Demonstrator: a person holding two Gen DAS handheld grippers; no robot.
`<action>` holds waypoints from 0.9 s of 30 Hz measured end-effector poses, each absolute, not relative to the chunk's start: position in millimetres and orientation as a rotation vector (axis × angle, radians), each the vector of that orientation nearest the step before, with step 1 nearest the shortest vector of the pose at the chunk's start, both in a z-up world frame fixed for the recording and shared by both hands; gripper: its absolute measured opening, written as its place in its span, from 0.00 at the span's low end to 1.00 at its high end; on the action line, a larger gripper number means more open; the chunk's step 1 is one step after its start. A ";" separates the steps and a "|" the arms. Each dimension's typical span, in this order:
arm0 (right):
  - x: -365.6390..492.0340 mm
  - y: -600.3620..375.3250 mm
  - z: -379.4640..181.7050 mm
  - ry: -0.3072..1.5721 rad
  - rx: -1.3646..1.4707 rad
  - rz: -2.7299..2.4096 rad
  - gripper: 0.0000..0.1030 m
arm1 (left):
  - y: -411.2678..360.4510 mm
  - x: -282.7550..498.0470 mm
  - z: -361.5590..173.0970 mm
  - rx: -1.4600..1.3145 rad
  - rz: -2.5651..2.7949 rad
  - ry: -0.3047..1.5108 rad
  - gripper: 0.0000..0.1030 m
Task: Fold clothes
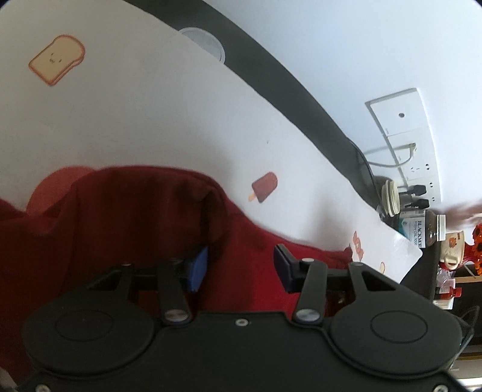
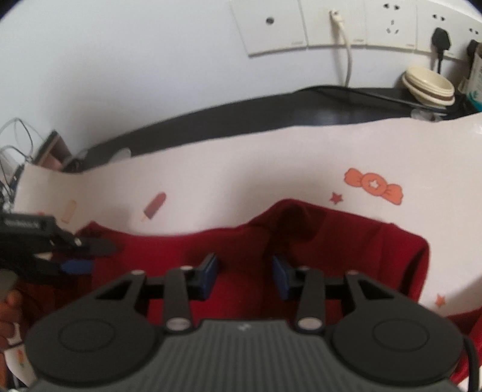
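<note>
A dark red garment [image 1: 126, 217] lies on a white cloth printed with sweets and toast. In the left wrist view my left gripper [image 1: 241, 265] is open just over the garment, and a raised fold of red fabric hangs against its left blue pad [image 1: 197, 268]. In the right wrist view the red garment [image 2: 346, 250] spreads under my right gripper [image 2: 244, 277], which is open and empty above it, below a raised ridge of fabric. The left gripper [image 2: 81, 256] shows at the left edge of the right wrist view, over the garment's left end.
The white printed cloth [image 2: 241, 187] covers a dark table [image 2: 271, 111] against a white wall with sockets [image 2: 331, 27] and a cable. Stacked bowls [image 2: 429, 86] stand at the back right. Jars and a mug [image 1: 421, 232] crowd the table's far end. A clear lid [image 1: 205, 42] lies beyond the cloth.
</note>
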State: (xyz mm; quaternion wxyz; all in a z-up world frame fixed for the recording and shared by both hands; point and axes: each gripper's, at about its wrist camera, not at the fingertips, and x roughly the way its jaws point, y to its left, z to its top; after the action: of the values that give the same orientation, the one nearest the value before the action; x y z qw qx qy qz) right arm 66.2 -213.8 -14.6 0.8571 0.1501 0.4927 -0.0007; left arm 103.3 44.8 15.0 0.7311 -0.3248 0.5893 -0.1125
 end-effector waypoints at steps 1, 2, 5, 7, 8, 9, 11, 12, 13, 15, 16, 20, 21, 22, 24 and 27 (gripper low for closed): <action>67.7 -213.1 -16.7 1.044 0.312 0.001 0.36 | 46.2 105.2 14.6 -0.721 -0.243 1.293 0.46; 68.5 -213.0 -17.3 1.044 0.305 0.012 0.31 | 48.3 106.6 13.6 -0.734 -0.235 1.290 0.46; 70.1 -214.1 -16.1 1.033 0.289 0.044 0.11 | 47.3 109.3 11.6 -0.745 -0.244 1.290 0.45; 69.7 -217.0 -11.6 1.003 0.289 0.055 0.10 | 43.1 108.8 11.6 -0.721 -0.253 1.292 0.32; 70.6 -218.6 -10.1 0.995 0.294 0.058 0.09 | 41.2 108.3 11.2 -0.709 -0.254 1.294 0.20; 71.5 -220.2 -9.4 0.996 0.309 0.062 0.09 | 39.3 107.8 10.8 -0.697 -0.254 1.297 0.16; 74.9 -223.2 -13.1 1.021 0.346 0.074 0.10 | 39.8 107.4 8.3 -0.708 -0.250 1.300 0.16; 77.0 -223.7 -16.4 1.043 0.355 0.076 0.14 | 41.7 107.4 6.4 -0.728 -0.246 1.300 0.16; 78.2 -224.6 -18.7 1.055 0.358 0.073 0.17 | 43.3 107.5 4.8 -0.744 -0.242 1.300 0.16; 80.3 -226.7 -22.1 1.050 0.373 0.066 0.24 | 42.7 108.4 5.8 -0.733 -0.243 1.290 0.16; 81.2 -227.8 -23.1 1.040 0.382 0.066 0.24 | 42.1 108.8 6.7 -0.724 -0.244 1.282 0.12; 85.3 -228.2 -22.1 0.994 0.377 0.061 0.08 | 34.1 108.8 19.6 -0.631 -0.261 1.188 0.07; 86.6 -227.2 -20.4 0.980 0.362 0.059 0.07 | 32.9 110.0 21.6 -0.623 -0.260 1.176 0.07; 89.1 -225.7 -18.3 0.967 0.342 0.053 0.07 | 31.0 111.9 23.3 -0.611 -0.261 1.164 0.07; 93.9 -227.5 -14.0 0.945 0.328 0.033 0.07 | 26.9 116.7 24.6 -0.596 -0.259 1.149 0.06; 101.5 -232.6 -11.1 0.922 0.321 0.004 0.07 | 19.9 124.1 25.5 -0.575 -0.257 1.129 0.06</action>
State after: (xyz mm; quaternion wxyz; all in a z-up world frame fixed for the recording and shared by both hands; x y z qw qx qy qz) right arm 101.5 -232.6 -11.1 0.8832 0.1543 0.4428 0.0017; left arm 124.0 19.9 25.5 0.7983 -0.2678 0.5260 -0.1200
